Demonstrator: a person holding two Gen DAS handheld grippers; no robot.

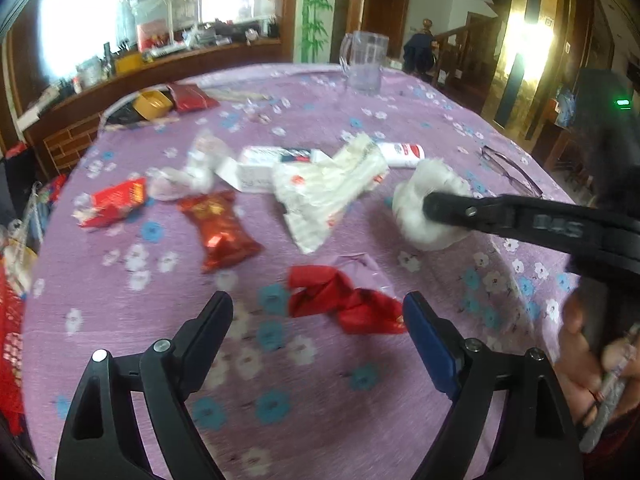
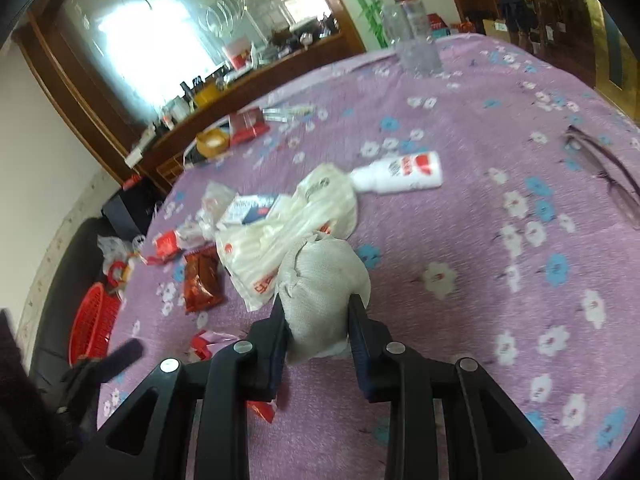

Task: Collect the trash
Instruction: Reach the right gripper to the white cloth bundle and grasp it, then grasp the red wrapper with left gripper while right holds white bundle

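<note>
My right gripper (image 2: 318, 306) is shut on a crumpled white tissue wad (image 2: 320, 284) and holds it above the table; the wad (image 1: 424, 208) also shows in the left wrist view, pinched by the right gripper's fingers (image 1: 448, 208). My left gripper (image 1: 318, 306) is open and empty, just short of a crumpled red wrapper (image 1: 344, 300) lying on the purple flowered tablecloth (image 1: 120, 320). Other trash lies beyond: a red snack bag (image 1: 220, 228), a red-white wrapper (image 1: 112, 202), a white plastic bag (image 1: 328, 188), a small carton (image 1: 264, 164) and a white bottle (image 1: 402, 154).
A glass mug (image 1: 364, 64) stands at the far edge. Eyeglasses (image 1: 508, 172) lie at the right. A yellow box (image 1: 152, 104) and red packet (image 1: 190, 98) sit far left. A red basket (image 2: 90, 328) stands on the floor left of the table.
</note>
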